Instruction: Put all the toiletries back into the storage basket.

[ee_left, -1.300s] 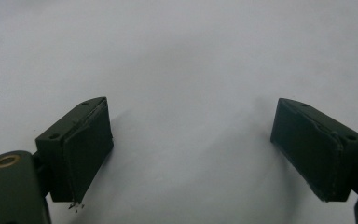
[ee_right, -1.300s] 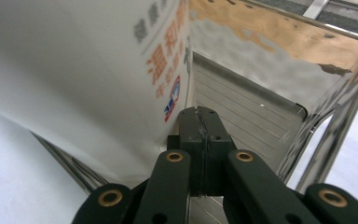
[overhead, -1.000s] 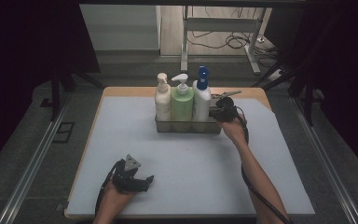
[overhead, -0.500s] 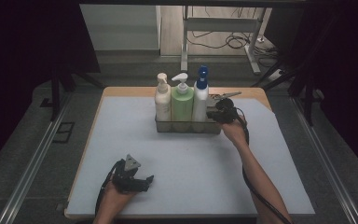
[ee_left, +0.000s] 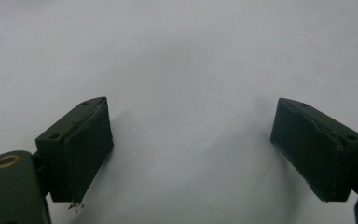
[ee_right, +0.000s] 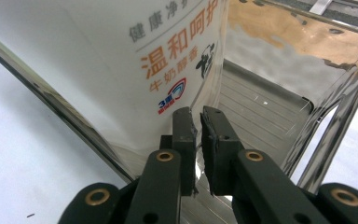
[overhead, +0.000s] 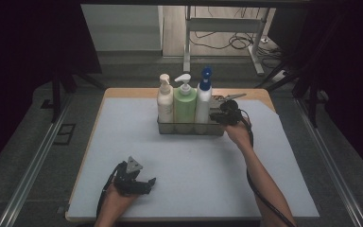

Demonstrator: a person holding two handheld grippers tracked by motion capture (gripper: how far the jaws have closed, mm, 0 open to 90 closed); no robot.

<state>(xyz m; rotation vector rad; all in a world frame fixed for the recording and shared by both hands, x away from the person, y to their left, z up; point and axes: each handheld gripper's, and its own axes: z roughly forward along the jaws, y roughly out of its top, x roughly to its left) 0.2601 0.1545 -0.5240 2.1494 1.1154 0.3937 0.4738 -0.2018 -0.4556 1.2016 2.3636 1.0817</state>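
Observation:
A clear-walled basket (overhead: 184, 128) at the back of the white mat holds three pump bottles: cream (overhead: 165, 101), green (overhead: 185, 101), and white with a blue cap (overhead: 202, 100). My right gripper (overhead: 216, 116) is at the basket's right end, beside the white bottle. In the right gripper view its jaws (ee_right: 198, 119) have just been opening. They stand a narrow slit apart over the basket's floor, next to the white bottle (ee_right: 98, 56), and I see nothing between them. My left gripper (overhead: 147, 182) rests near the mat's front left, jaws wide open (ee_left: 191, 149) over bare mat.
The white mat (overhead: 194, 161) covers a wooden table (overhead: 123, 92). The basket's right wall (ee_right: 335, 107) rises just right of my right jaws. Dark floor, metal rails and a stand with cables lie beyond the table.
The right gripper's jaws have parted slightly at the basket's right end. Both hands stay where they were, and the bottles and basket have not moved.

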